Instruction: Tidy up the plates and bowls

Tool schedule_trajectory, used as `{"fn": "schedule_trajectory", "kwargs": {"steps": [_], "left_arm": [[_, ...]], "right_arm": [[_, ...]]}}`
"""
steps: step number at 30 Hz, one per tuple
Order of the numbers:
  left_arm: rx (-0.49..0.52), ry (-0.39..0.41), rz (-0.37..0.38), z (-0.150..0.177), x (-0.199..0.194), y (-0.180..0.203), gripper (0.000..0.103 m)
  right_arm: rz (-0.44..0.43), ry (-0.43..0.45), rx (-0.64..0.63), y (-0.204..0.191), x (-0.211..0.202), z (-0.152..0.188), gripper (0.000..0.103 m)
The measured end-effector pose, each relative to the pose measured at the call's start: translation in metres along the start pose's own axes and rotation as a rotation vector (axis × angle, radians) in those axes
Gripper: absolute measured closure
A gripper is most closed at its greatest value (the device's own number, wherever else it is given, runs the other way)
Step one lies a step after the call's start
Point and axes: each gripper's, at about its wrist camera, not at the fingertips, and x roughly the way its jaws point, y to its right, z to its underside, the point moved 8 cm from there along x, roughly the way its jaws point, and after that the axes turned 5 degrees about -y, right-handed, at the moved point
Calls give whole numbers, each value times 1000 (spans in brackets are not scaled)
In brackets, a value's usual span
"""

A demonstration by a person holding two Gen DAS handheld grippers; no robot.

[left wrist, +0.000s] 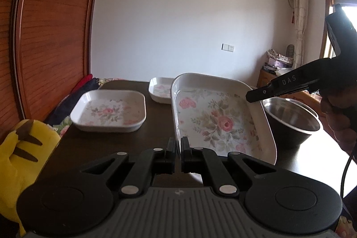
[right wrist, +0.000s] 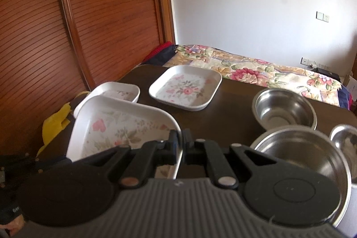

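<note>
A large white floral square plate [left wrist: 214, 117] is held tilted above the dark table [left wrist: 107, 144]. My left gripper [left wrist: 177, 146] is shut on its near left rim. My right gripper [right wrist: 180, 139] is shut on its right rim; its finger also shows in the left wrist view [left wrist: 279, 87]. The same plate shows in the right wrist view [right wrist: 120, 124]. Two more floral plates lie on the table, one at the left [left wrist: 109, 110] and a smaller one farther back [left wrist: 159, 89]. Three steel bowls [right wrist: 284, 107] [right wrist: 308, 157] [right wrist: 344, 142] stand at the right.
A yellow plush toy [left wrist: 24, 155] sits at the table's left edge. A wooden louvred wardrobe [right wrist: 67, 15] stands on the left. A bed with a floral cover [right wrist: 256, 70] lies behind the table. Dark and red clothes [left wrist: 84, 86] lie by the wardrobe.
</note>
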Motion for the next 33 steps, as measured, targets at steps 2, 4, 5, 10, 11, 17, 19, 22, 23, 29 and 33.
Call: {"fn": "schedule_trajectory", "kwargs": {"steps": [2, 4, 5, 10, 11, 17, 19, 22, 23, 29, 33], "left_arm": [[-1, -14, -1, 6, 0, -1, 70], [-3, -30, -3, 11, 3, -2, 70], [-4, -34, -4, 13, 4, -4, 70], [2, -51, -5, 16, 11, -5, 70], [4, -54, -5, 16, 13, -5, 70], [9, -80, -6, 20, 23, -5, 70], [9, -89, -10, 22, 27, -6, 69], [6, -100, -10, 24, 31, -8, 69], [4, -103, -7, 25, 32, -8, 69], [7, -113, -9, 27, 36, -8, 68], [8, -112, -11, 28, 38, -8, 68]], "right_arm": [[-3, -3, 2, -2, 1, 8, 96], [-7, -8, 14, -5, 3, 14, 96], [-7, -10, 17, -6, 4, 17, 96], [-8, -27, 40, -6, 10, 31, 96], [-8, -32, 44, -5, 12, 33, 96], [-8, -56, 63, 0, 19, 44, 96], [-8, -61, 72, 2, 22, 46, 96], [-8, -65, 75, 4, 27, 49, 96], [-10, -66, 75, 3, 28, 50, 96], [-13, -84, 83, 8, 39, 57, 96], [-10, -89, 82, 10, 44, 61, 96]]}}
